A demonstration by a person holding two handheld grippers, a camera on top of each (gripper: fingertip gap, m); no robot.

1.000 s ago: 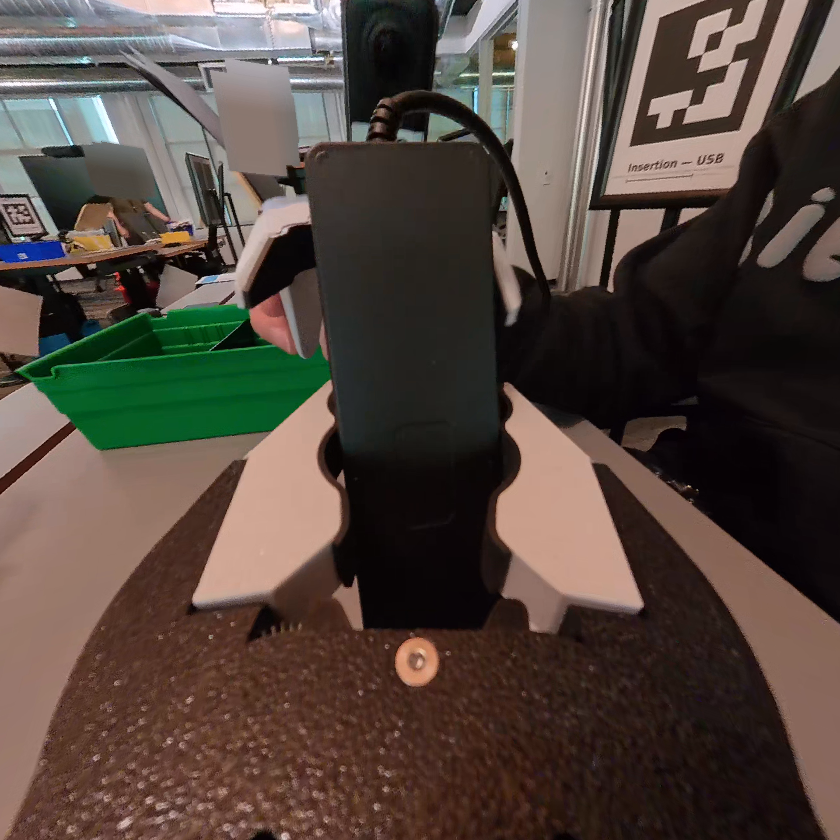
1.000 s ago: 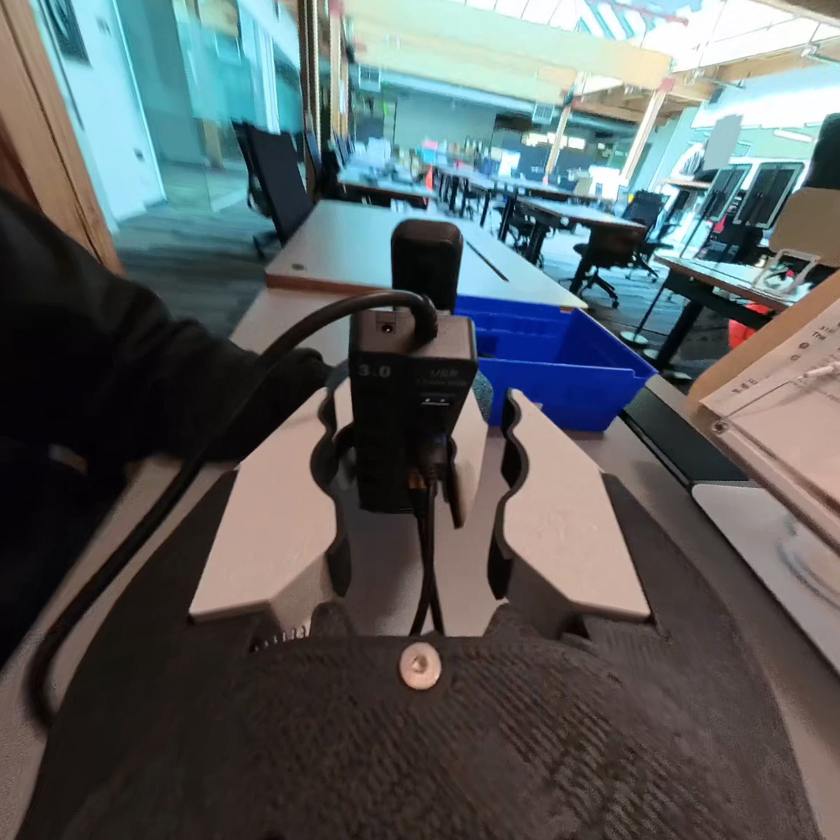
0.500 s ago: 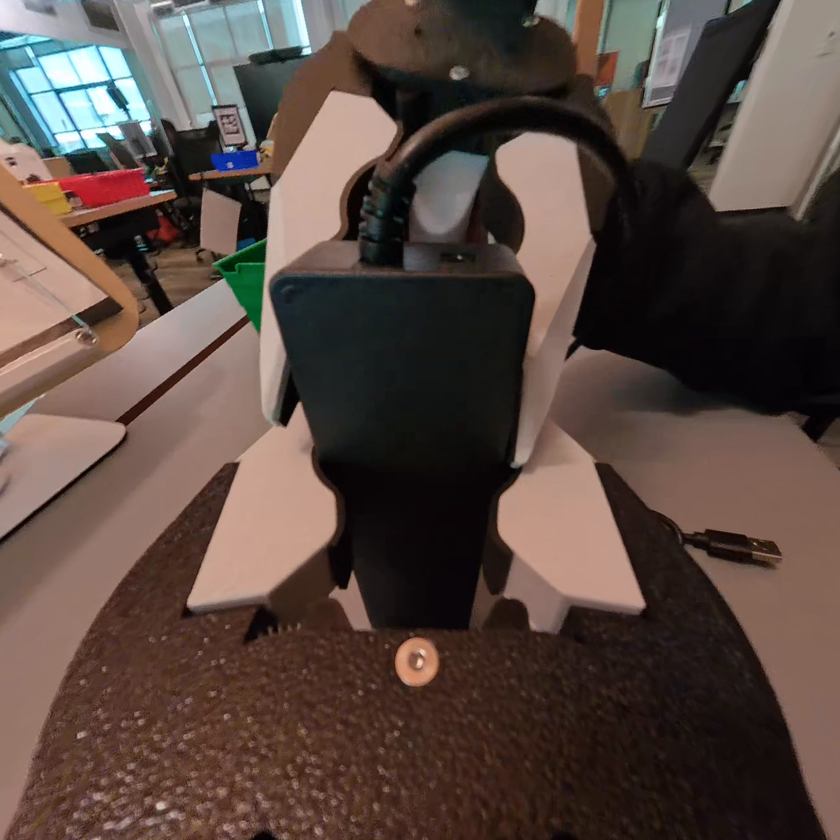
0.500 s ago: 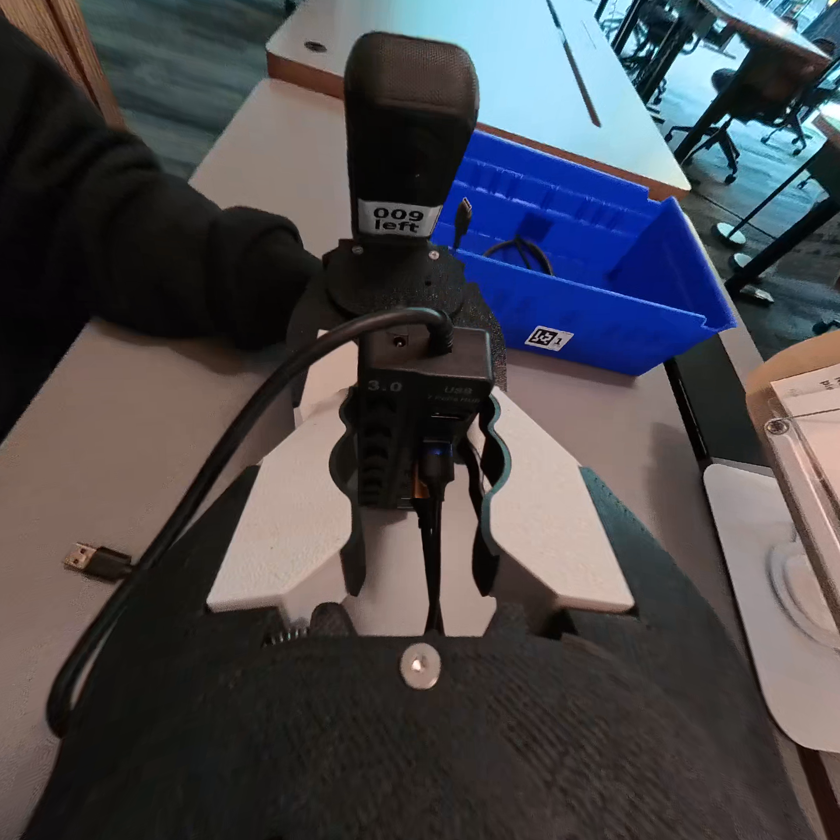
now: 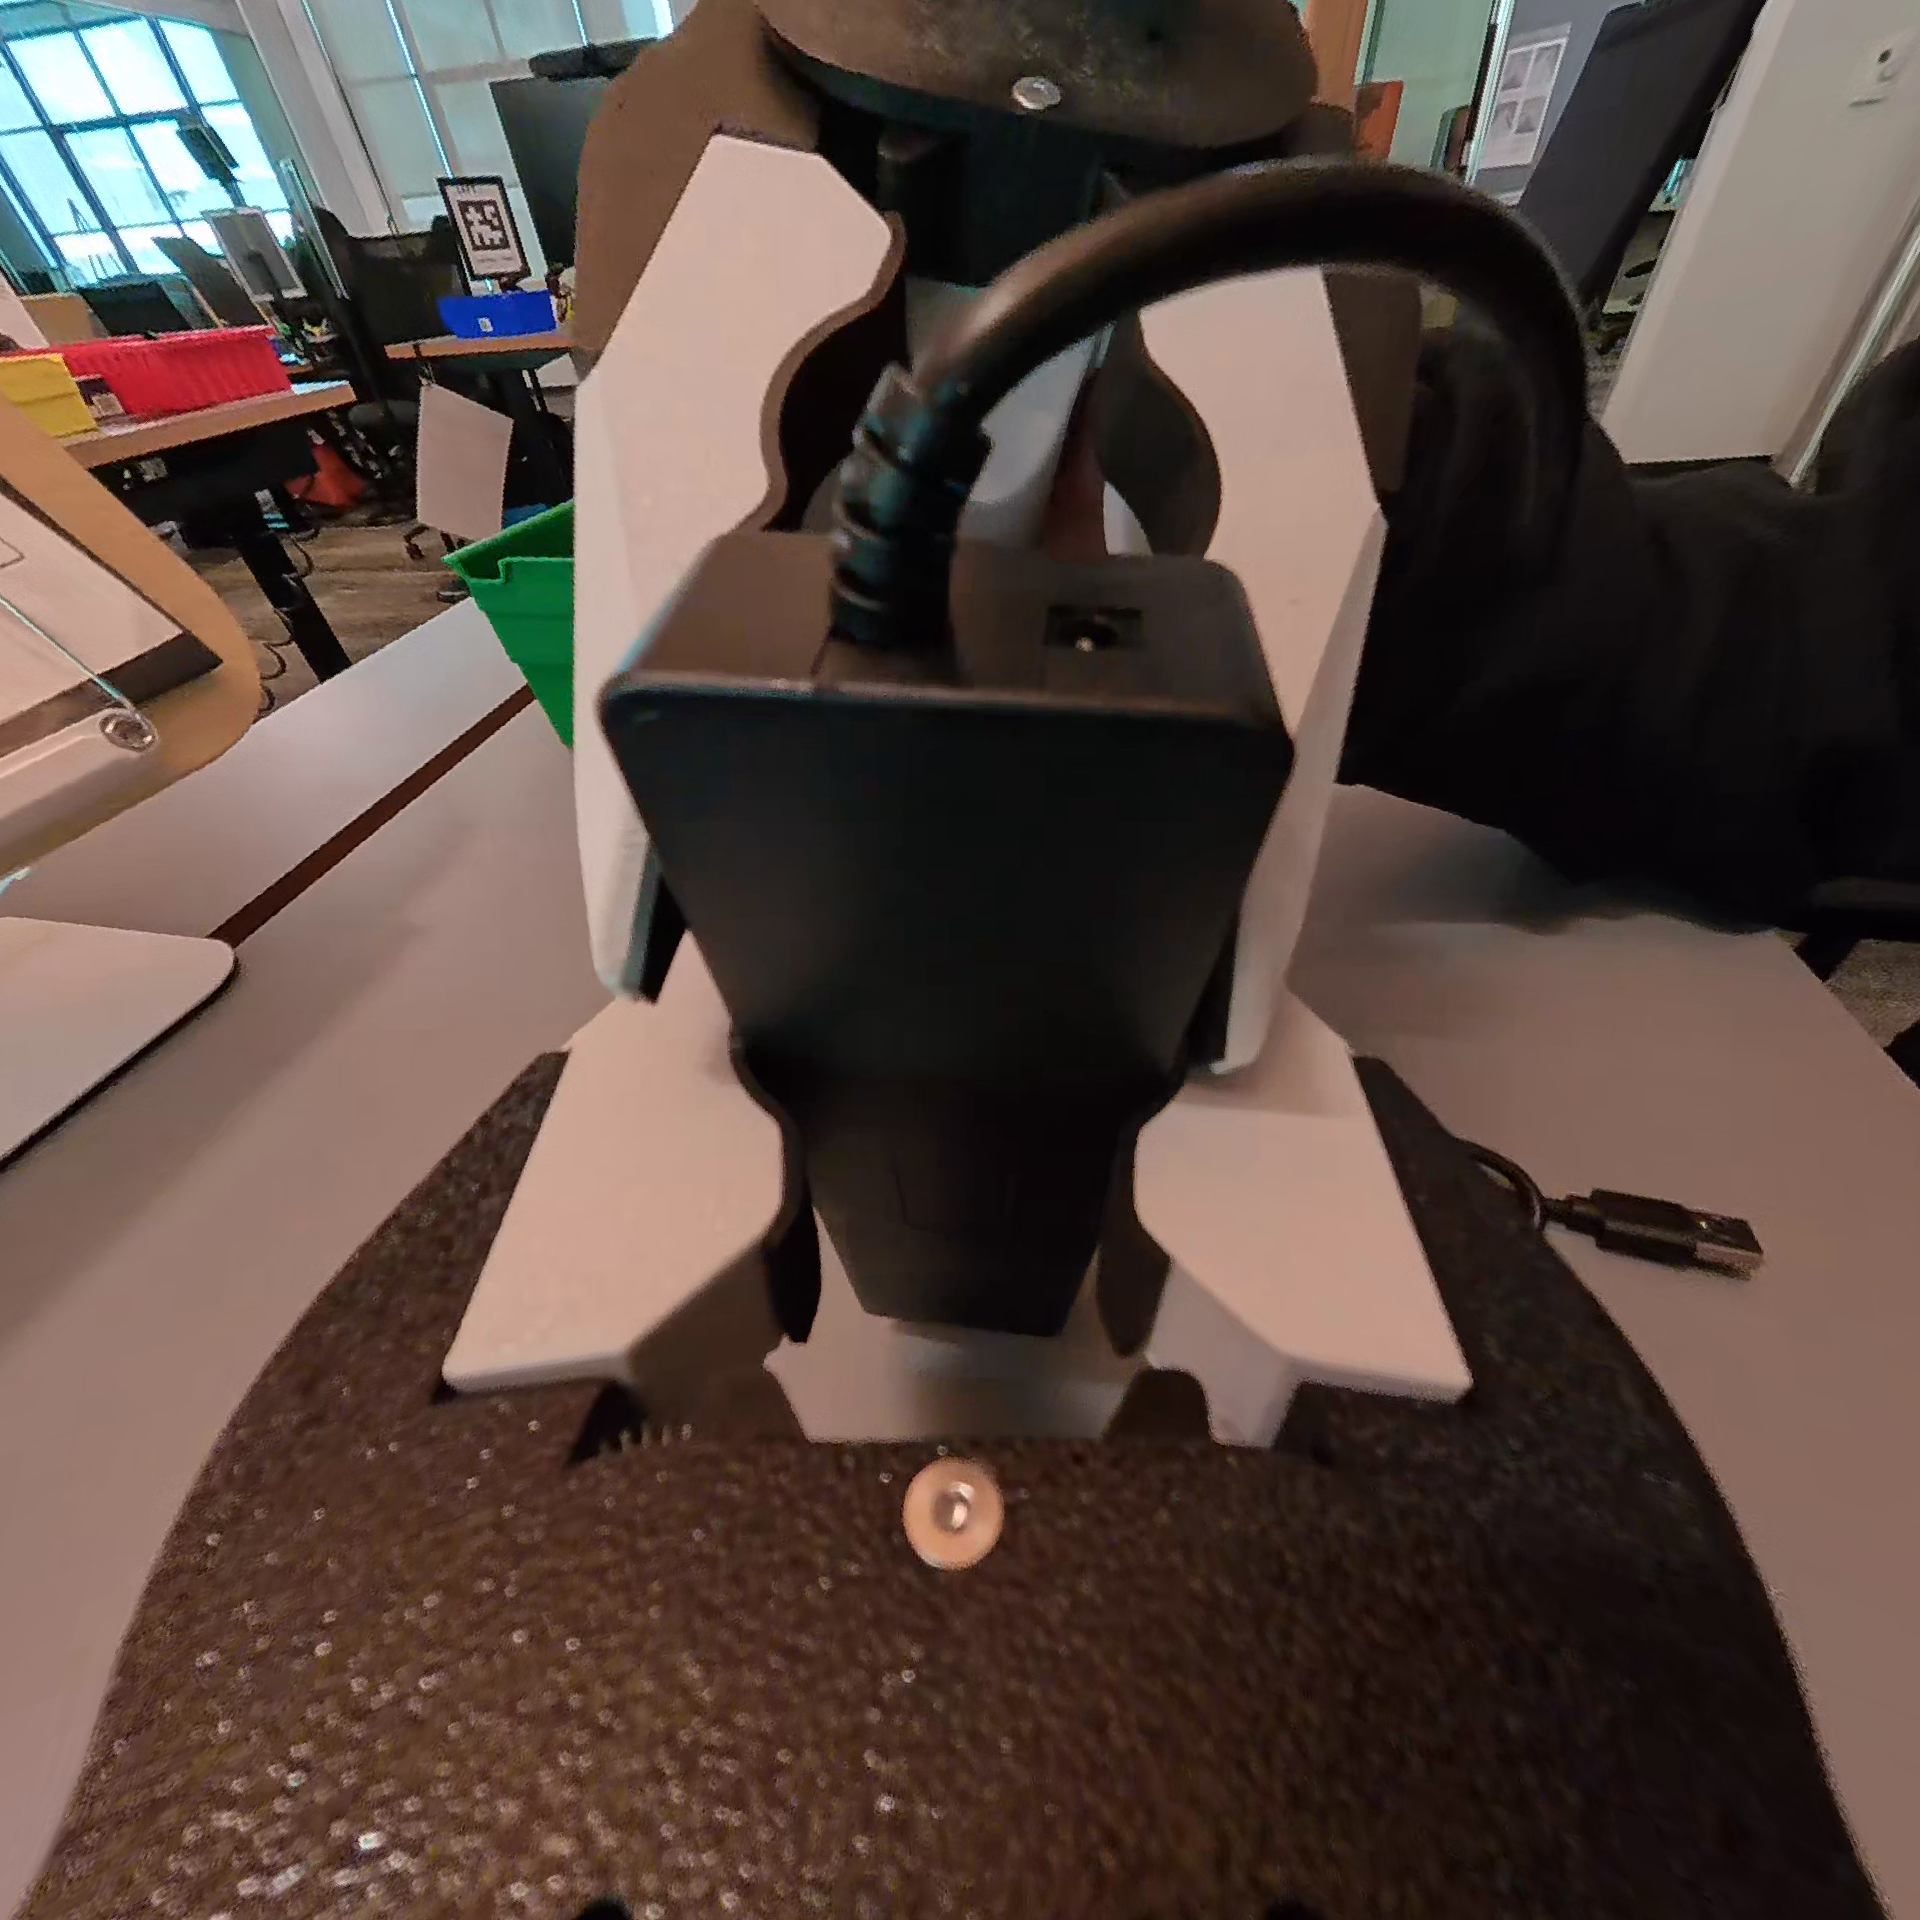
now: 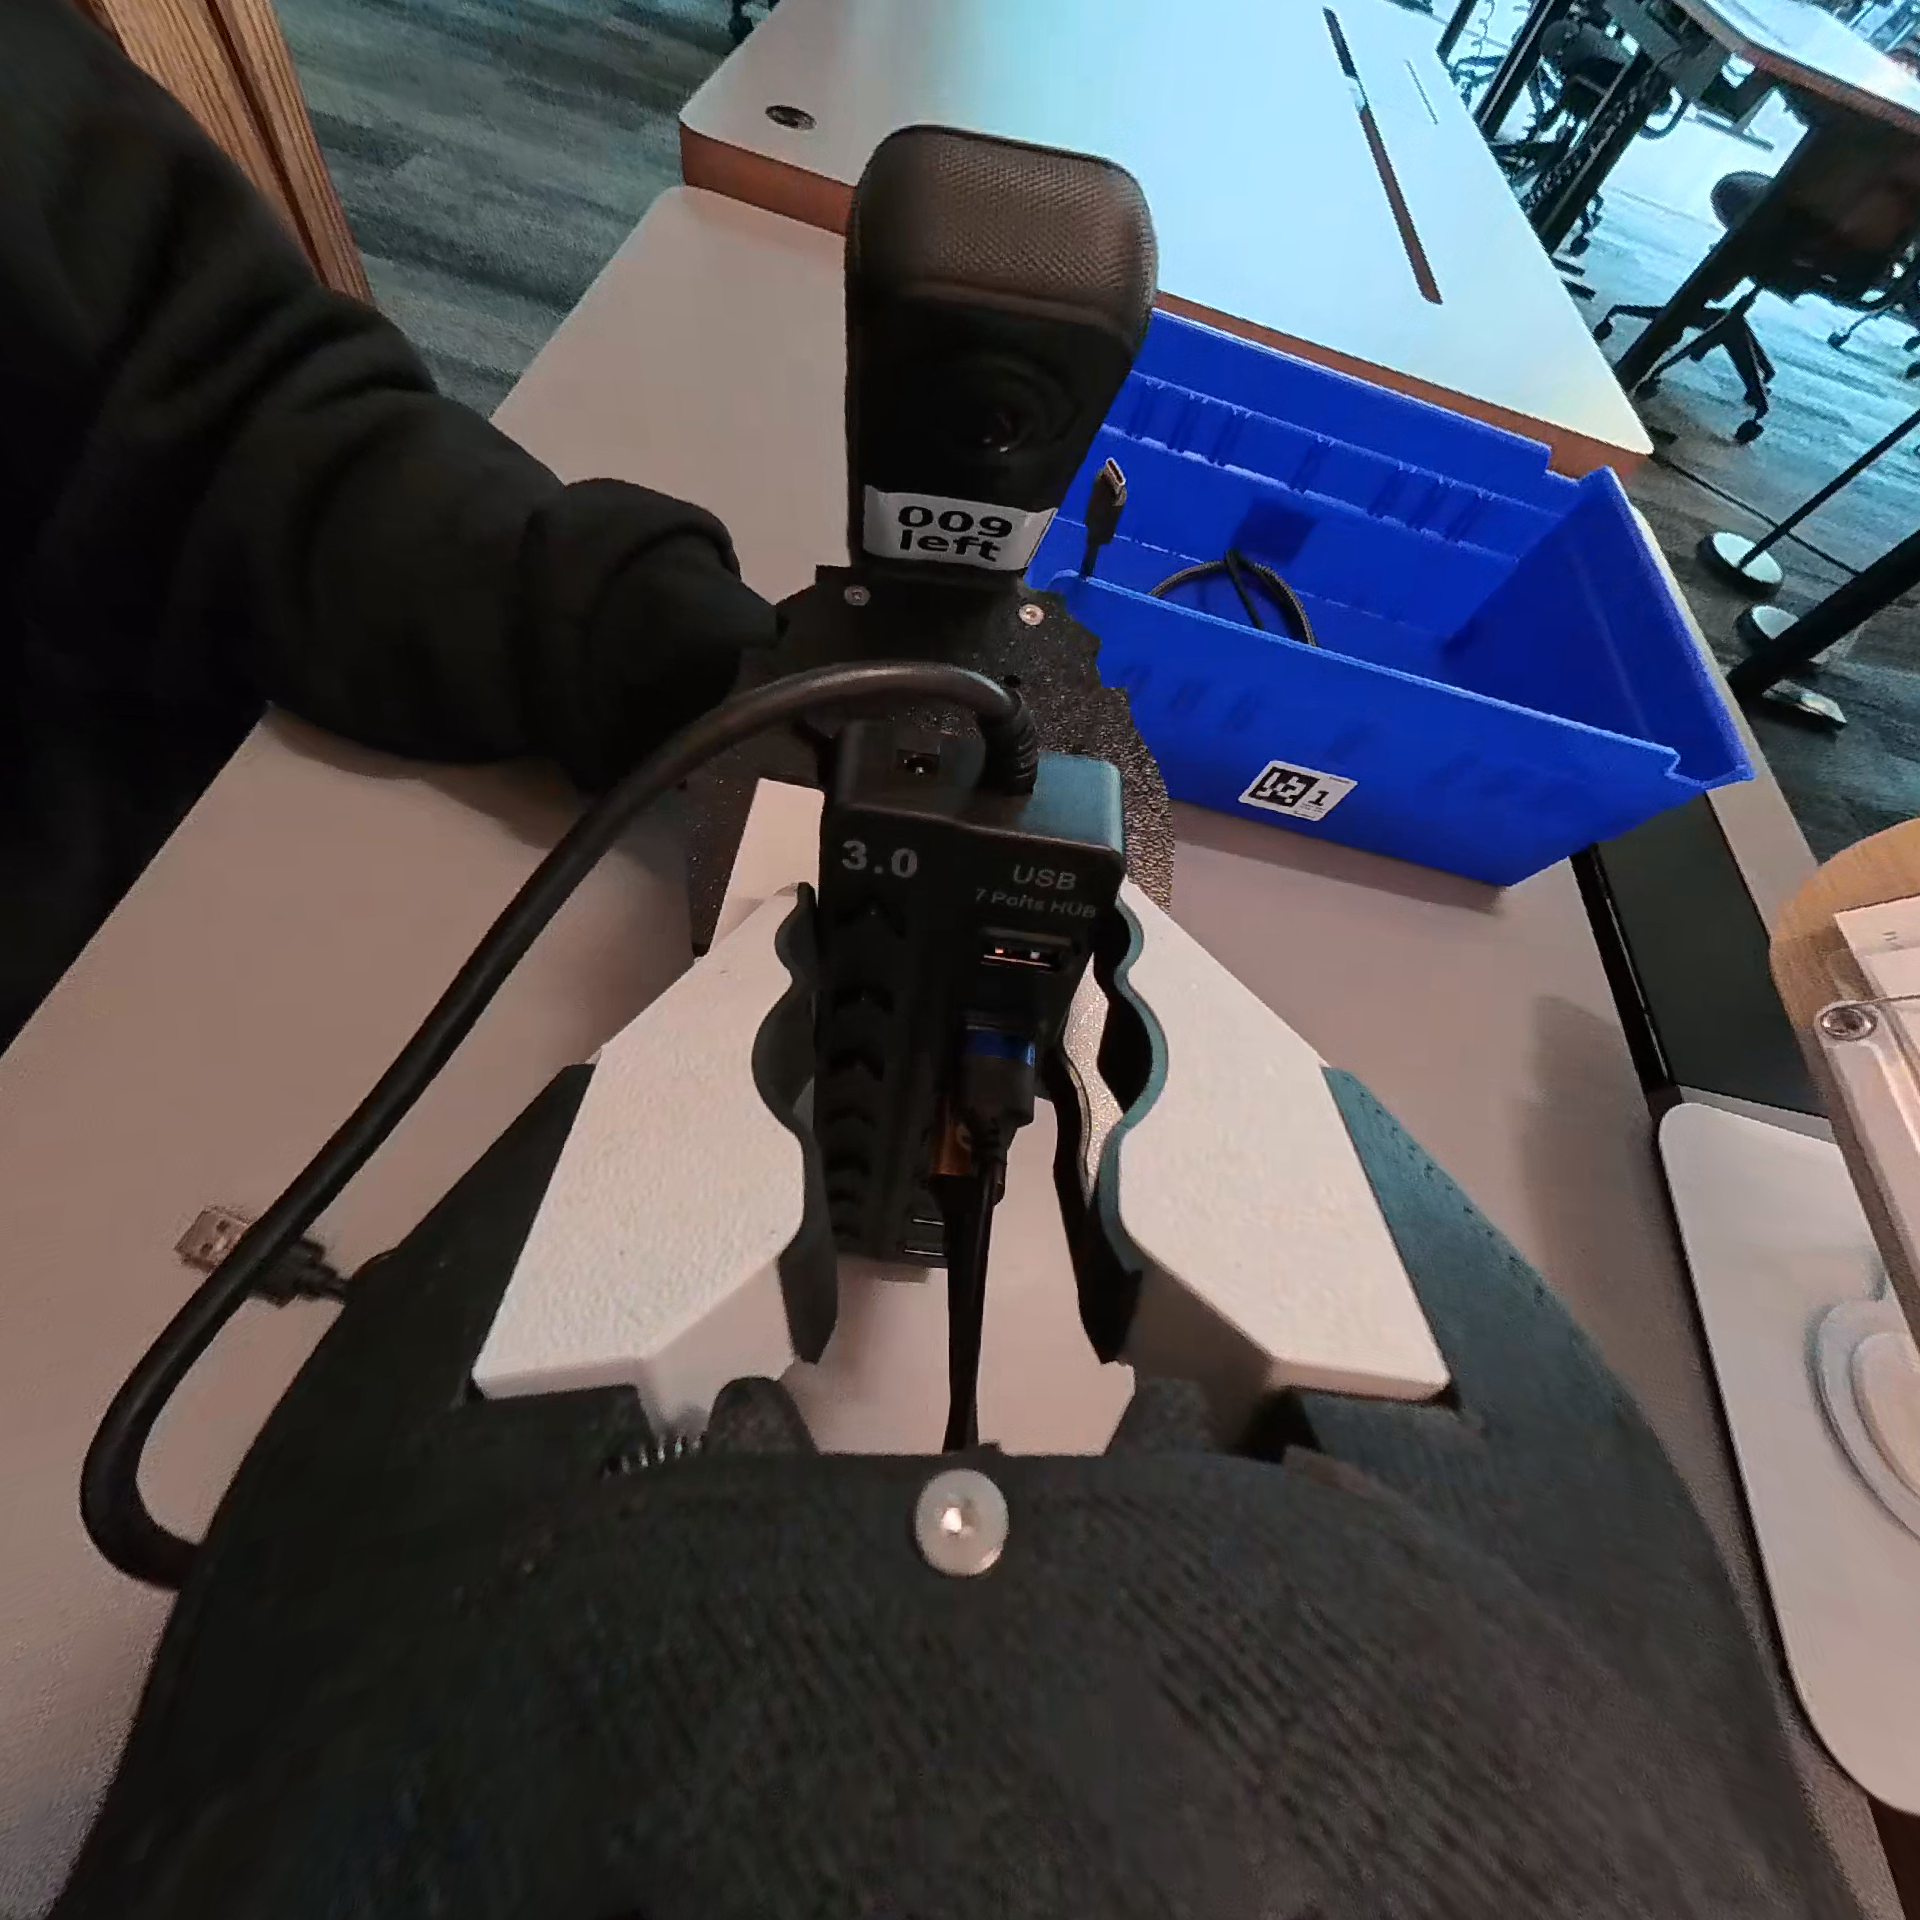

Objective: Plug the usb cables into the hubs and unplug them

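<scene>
A black USB hub (image 5: 935, 935) stands on end above the grey table (image 5: 312, 935), between my two grippers, which face each other. My left gripper (image 5: 956, 1091) is shut on the hub's lower end. My right gripper (image 6: 966, 935) is shut on the sides of the same hub (image 6: 894, 1039); its white fingers (image 5: 727, 416) flank the hub in the left wrist view. A cable with a blue-ringed plug (image 6: 997, 1049) sits in one of the hub's ports. The hub's own thick cable (image 6: 416, 1039) loops off, and its plug (image 5: 1662, 1242) lies on the table.
A blue bin (image 6: 1455, 727) holding a cable stands beyond the hub in the right wrist view. A green bin (image 5: 520, 613) stands behind the hub in the left wrist view. A stand with a white base (image 6: 1766, 1351) is beside it. A person's black sleeve (image 6: 260, 468) reaches in.
Both grippers have tilted down toward the table with the hub. My right fingers have closed onto the hub's sides. The hub now sits less deep between my left fingers.
</scene>
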